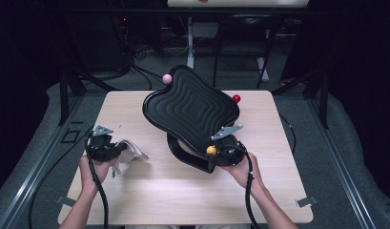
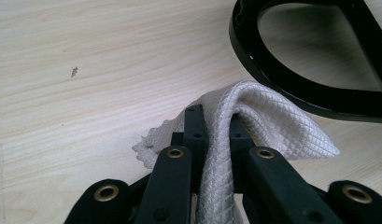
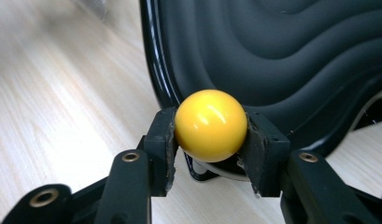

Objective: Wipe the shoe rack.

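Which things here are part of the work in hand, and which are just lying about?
In use:
- white cloth, clamped in the left gripper
- yellow ball, held between the right gripper jaws
- black wavy tray on its stand

Lying about:
- pink ball at the tray's far edge
- red ball

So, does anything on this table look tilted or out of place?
Yes. The black wavy tray sits tilted on its stand, far corner raised. The right gripper grips its yellow ball.
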### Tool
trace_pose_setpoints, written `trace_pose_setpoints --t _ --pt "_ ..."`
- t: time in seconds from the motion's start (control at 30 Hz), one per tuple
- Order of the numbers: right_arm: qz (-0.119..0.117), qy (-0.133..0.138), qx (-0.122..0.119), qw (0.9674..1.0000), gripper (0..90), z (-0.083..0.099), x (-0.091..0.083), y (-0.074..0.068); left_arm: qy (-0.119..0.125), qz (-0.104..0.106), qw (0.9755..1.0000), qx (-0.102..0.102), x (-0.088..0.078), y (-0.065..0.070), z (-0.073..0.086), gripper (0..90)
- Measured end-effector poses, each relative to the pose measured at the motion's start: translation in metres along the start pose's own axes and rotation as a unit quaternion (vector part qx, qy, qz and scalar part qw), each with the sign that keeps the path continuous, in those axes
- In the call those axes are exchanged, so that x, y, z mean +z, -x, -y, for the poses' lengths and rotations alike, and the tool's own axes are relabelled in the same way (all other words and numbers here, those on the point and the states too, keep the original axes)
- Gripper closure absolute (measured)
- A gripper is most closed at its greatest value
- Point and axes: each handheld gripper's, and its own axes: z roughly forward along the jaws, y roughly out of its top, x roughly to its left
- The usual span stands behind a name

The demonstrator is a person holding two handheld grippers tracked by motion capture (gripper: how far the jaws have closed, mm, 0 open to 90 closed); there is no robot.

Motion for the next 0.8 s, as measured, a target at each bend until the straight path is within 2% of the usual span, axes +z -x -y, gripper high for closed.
trace_pose_setpoints --t 0.1,0.13,0.3,0.47,0.57,0.6,0.67,0.73,0.8 --pt "0.014 0.035 0.005 0.9993 55.1 -0.002 -0.001 -0.003 0.001 0.003 1.0 0.0 0.0 0.001 0.0 83.2" --pt "0.016 0.039 0.006 0.9991 55.6 -0.002 0.0 -0.004 0.001 0.004 1.0 0.002 0.001 0.001 0.0 83.2" --pt "0.026 0.035 0.003 0.999 59.0 -0.001 0.001 -0.005 0.002 0.005 1.0 0.002 0.0 0.001 0.0 83.2" --pt "0.025 0.027 0.014 0.9992 58.8 0.001 -0.003 0.004 0.004 0.005 1.0 0.001 -0.002 0.0 0.0 83.2" --pt "0.038 0.043 0.028 0.998 52.8 0.002 -0.004 0.006 0.004 0.005 1.0 0.003 -0.002 0.001 0.0 83.2" --pt "0.04 0.056 0.036 0.997 52.8 0.002 -0.004 0.006 0.004 0.005 1.0 0.002 -0.002 0.001 0.0 83.2" --pt "0.046 0.06 0.037 0.9964 52.5 0.001 -0.001 0.007 0.003 0.007 1.0 0.005 -0.001 0.002 -0.001 83.2" --pt "0.048 0.06 0.04 0.9963 53.6 0.001 0.002 0.007 0.002 0.008 0.9999 0.006 0.0 0.003 -0.001 83.2" --pt "0.05 0.058 0.038 0.9963 59.0 0.001 0.001 0.007 0.0 0.009 0.9999 0.005 0.0 0.003 -0.001 83.2"
